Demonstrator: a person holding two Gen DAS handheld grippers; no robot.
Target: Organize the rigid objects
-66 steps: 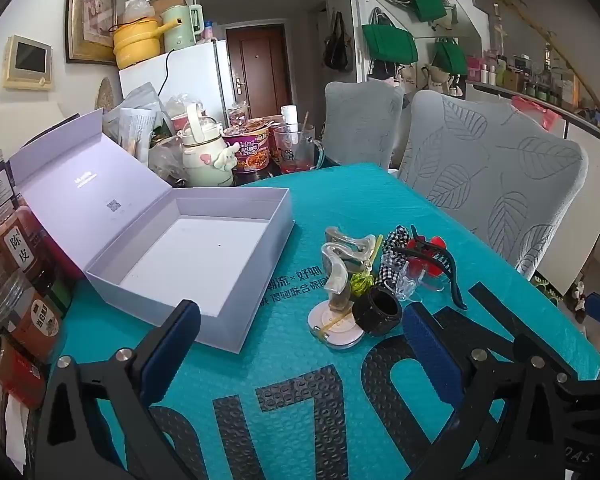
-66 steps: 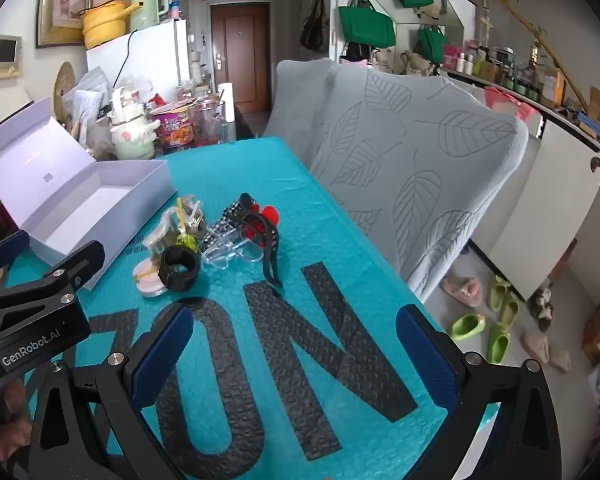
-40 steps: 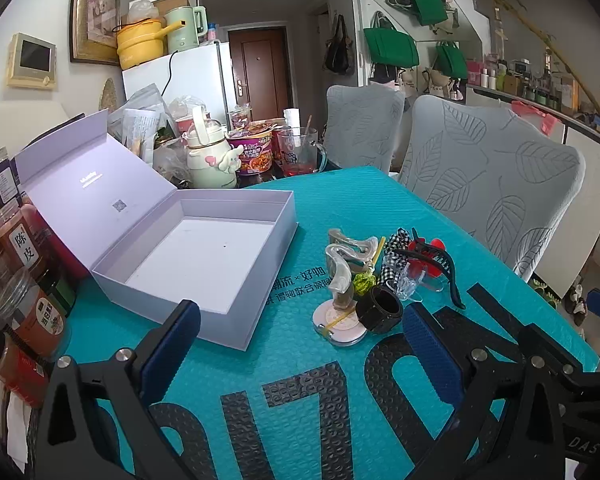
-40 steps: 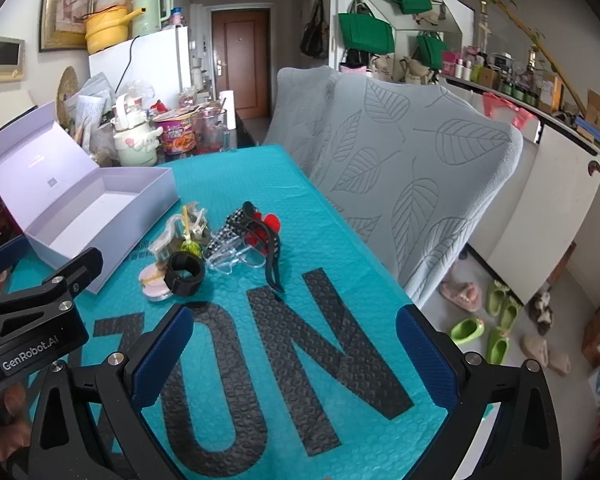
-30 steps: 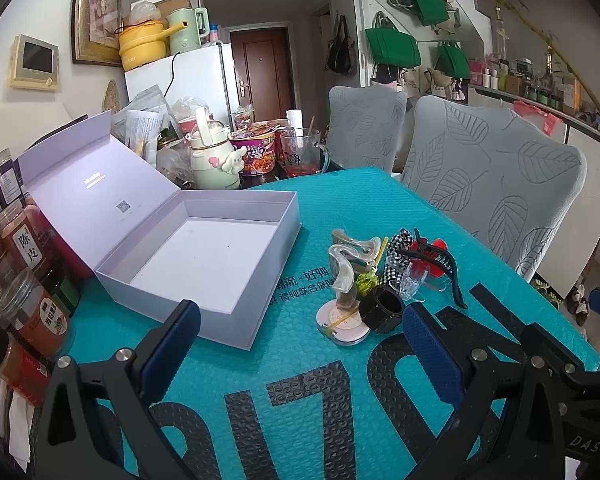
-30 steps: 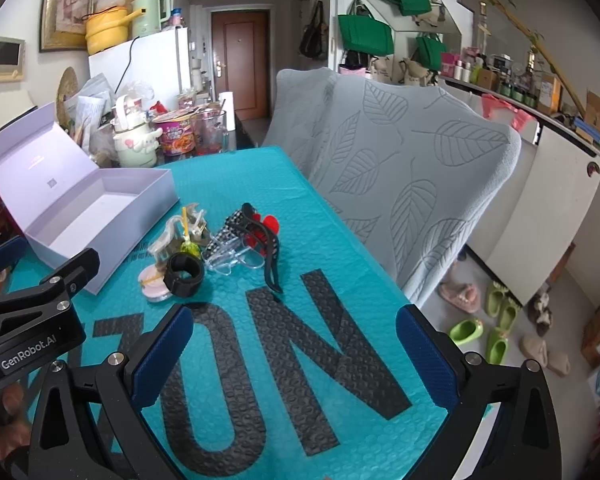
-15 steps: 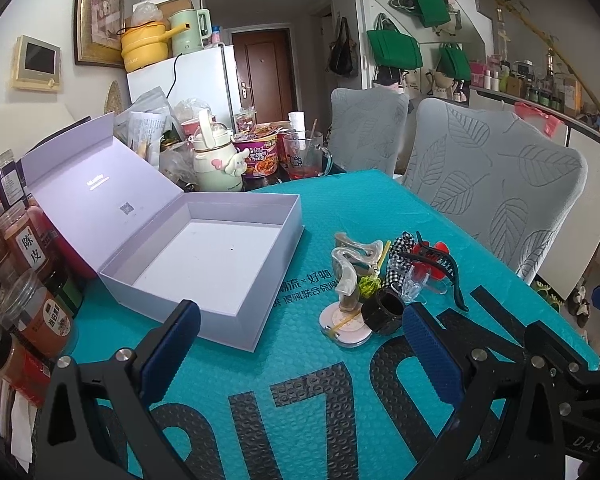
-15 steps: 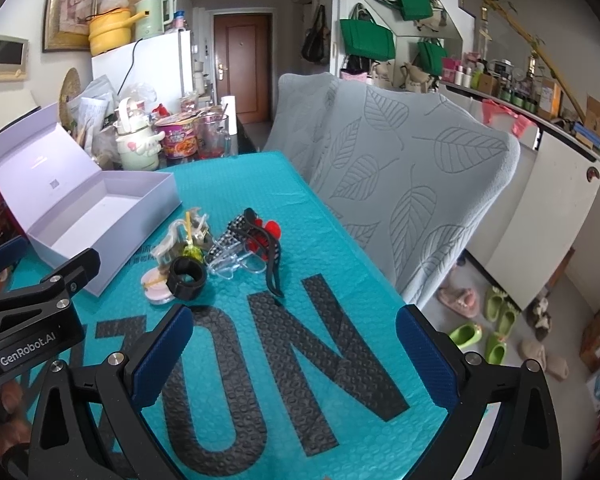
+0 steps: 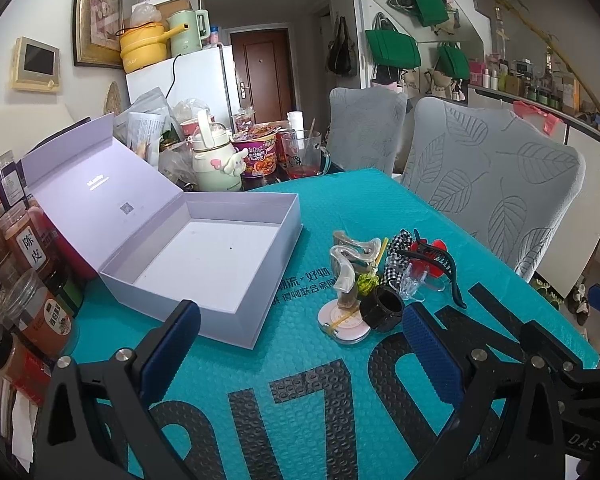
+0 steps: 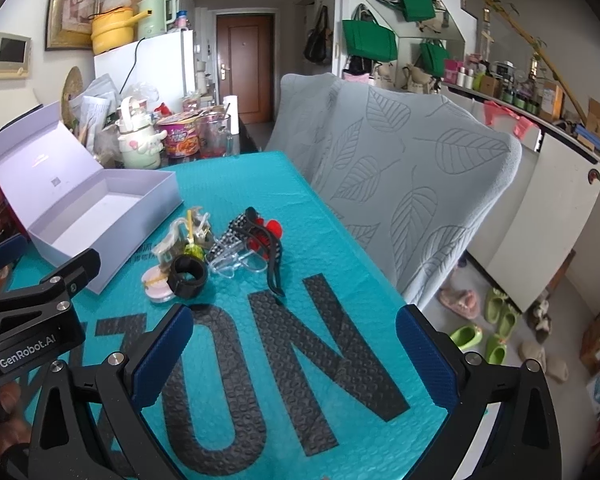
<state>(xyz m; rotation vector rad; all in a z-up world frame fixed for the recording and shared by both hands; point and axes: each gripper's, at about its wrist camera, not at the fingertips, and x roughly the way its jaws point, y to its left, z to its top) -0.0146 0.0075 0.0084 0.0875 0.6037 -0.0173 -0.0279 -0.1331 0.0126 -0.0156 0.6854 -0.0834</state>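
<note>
The left gripper (image 9: pixel 300 344) hangs with its fingers spread wide and holding nothing, above the teal bubble mat (image 9: pixel 284 396). The black ring (image 9: pixel 381 307) and round compact (image 9: pixel 343 321) lie just past its right finger, ahead of a cluster of hair clips (image 9: pixel 384 264). The open lavender box (image 9: pixel 204 252) sits toward the mat's left edge. The right gripper (image 10: pixel 296 352) is equally wide and empty, with the clips (image 10: pixel 236 248) ahead to its left.

A teal bubble-wrap cover (image 9: pixel 340 200) with black lettering lies over the worktop. At its far end stand a cream cartoon kettle (image 9: pixel 214 164), an instant-noodle cup (image 9: pixel 260 158) and a glass mug (image 9: pixel 306 154). Spice jars (image 9: pixel 32 240) line the left edge. Two leaf-patterned chairs (image 9: pixel 488 184) stand alongside.
</note>
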